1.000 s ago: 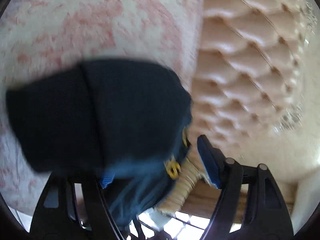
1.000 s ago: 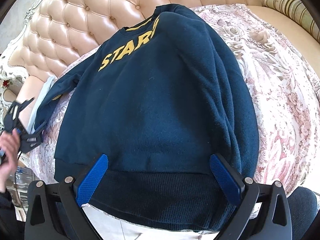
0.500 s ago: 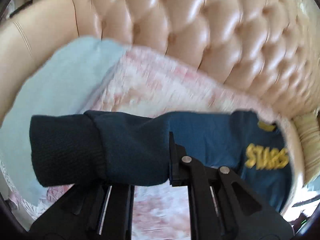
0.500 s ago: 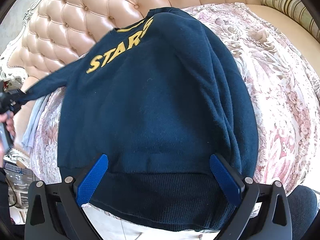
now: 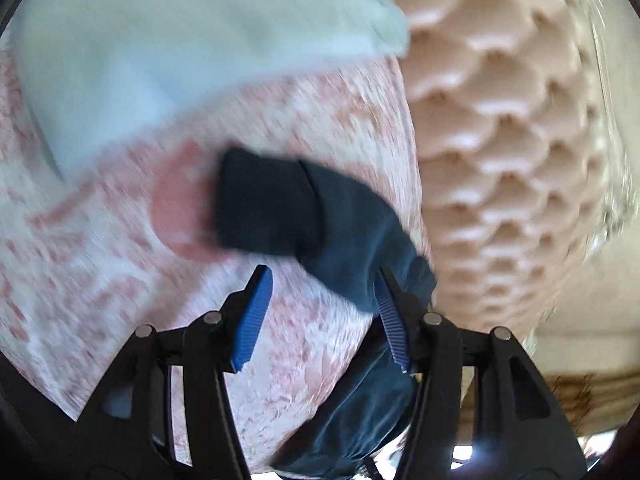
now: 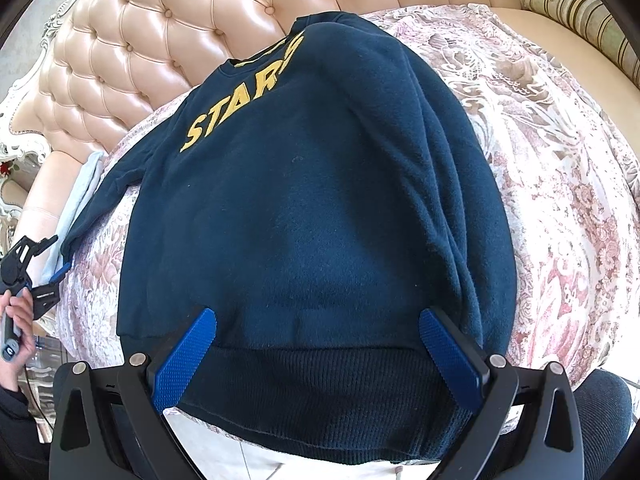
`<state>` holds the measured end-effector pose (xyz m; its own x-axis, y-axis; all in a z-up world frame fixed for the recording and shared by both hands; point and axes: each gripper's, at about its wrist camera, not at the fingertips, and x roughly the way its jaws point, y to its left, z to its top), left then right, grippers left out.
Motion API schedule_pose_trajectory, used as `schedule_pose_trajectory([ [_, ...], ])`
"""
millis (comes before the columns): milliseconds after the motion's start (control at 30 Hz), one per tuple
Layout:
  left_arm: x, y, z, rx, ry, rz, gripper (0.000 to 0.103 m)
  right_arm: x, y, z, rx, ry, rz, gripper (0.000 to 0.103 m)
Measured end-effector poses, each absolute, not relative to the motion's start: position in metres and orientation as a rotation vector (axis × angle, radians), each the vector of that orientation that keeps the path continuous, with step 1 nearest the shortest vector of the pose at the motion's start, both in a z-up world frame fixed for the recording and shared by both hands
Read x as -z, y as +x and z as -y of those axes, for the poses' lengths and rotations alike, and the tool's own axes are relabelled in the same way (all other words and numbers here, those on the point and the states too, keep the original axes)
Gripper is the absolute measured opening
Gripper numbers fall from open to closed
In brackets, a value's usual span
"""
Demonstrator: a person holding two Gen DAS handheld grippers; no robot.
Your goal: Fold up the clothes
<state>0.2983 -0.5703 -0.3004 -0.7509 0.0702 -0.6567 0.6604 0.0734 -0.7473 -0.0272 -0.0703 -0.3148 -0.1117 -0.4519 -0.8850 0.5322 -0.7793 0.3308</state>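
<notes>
Your right claw (image 6: 316,356) hangs steeply over the ribbed hem of the dark navy fleece sweatshirt with yellow "STARS" lettering (image 6: 312,200). Its blue pads stand wide apart, one to each side of the hem, and grip nothing; it sits just where it did a second ago. The sweatshirt lies front-up on the pink-and-white floral bedspread (image 6: 560,184), collar toward the beige tufted leather headboard (image 6: 160,40).

Your left claw (image 5: 320,316) tilts down at the bed's edge with its jaws opening. The sweatshirt's navy sleeve with its ribbed cuff (image 5: 276,204) brushes past the right pad, unclamped, and lies on the bedspread. Half a second ago the claw was shut on that sleeve, stretching it outward. Beyond lies a pale blue cloth (image 5: 160,40).
</notes>
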Motion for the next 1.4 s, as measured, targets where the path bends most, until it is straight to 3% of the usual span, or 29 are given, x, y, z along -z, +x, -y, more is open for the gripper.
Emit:
schedule_pose_trajectory([
  [133,0.32,0.31,0.578,1.575,0.639,-2.084,0.056,0.315,-0.027,0.071,1.949,1.516,-0.091,0.103],
  [267,0.319,0.304,0.586,1.543,0.595,-2.053,0.056,0.316,-0.027,0.07,1.945,1.512,-0.097,0.103],
  [300,0.317,0.301,0.588,1.54,0.604,-2.03,0.049,0.316,-0.027,0.071,1.946,1.512,-0.103,0.103],
  [367,0.302,0.288,0.593,1.598,0.715,-1.883,0.022,0.316,-0.026,0.071,1.947,1.514,-0.106,0.103],
  [500,0.242,0.261,0.592,1.832,0.858,-1.415,0.022,0.315,-0.029,0.067,1.933,1.514,-0.07,0.103],
  [567,0.236,0.256,0.59,1.838,0.907,-1.271,0.022,0.315,-0.029,0.065,1.931,1.514,-0.06,0.103],
  [667,0.257,0.248,0.589,1.809,1.051,-1.177,0.026,0.313,-0.03,0.063,1.937,1.519,-0.034,0.103],
  [733,0.26,0.248,0.585,1.8,1.078,-1.156,0.041,0.311,-0.034,0.057,1.922,1.521,0.039,0.103],
  [767,0.258,0.251,0.582,1.799,1.078,-1.153,0.054,0.311,-0.036,0.054,1.914,1.522,0.076,0.103],
  [800,0.252,0.256,0.577,1.8,1.071,-1.144,0.058,0.309,-0.039,0.05,1.895,1.516,0.129,0.103],
  [1000,0.218,0.299,0.53,1.878,1.03,-1.148,0.058,0.259,-0.046,-0.003,1.81,1.354,0.371,0.103],
  [1133,0.204,0.301,0.466,2.025,1.056,-1.185,0.061,0.247,-0.077,-0.085,1.834,1.278,0.696,0.103],
  [1300,0.211,0.252,0.36,2.266,1.259,-1.358,0.062,0.281,-0.085,-0.099,1.745,1.464,0.598,0.103],
  [1400,0.217,0.204,0.274,2.445,1.501,-1.364,0.062,0.307,-0.081,-0.089,1.668,1.542,0.671,0.098],
])
